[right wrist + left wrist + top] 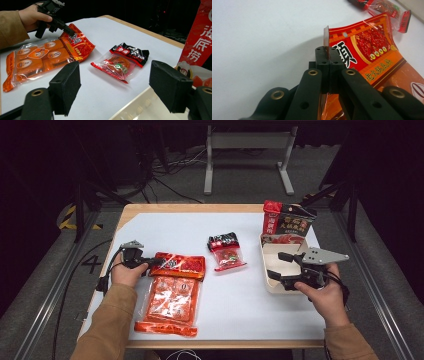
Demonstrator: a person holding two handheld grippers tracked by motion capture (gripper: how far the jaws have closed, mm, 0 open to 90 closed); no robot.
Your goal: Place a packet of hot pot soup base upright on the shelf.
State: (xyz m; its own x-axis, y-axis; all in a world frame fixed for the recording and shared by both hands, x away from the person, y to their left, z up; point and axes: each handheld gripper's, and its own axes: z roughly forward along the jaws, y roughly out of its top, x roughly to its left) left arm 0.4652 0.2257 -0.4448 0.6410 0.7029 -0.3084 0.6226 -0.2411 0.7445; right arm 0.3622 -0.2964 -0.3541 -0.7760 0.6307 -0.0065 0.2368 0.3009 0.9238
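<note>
A big orange and red sachet pack lies flat at the front left of the white mat. My left gripper is shut on the pack's far left corner; in the left gripper view the jaws meet with the thin foil edge of the pack pinched upright between them. My right gripper stands open over the left rim of a cream tray, nothing between its pads. From the right gripper view the pack and the left gripper are seen at the far left.
A small red and black snack packet lies mid-table, between the two hands. Red and black pouches stand propped at the tray's far end. The wooden table edge runs along the back; a metal stand and cables sit on the floor beyond.
</note>
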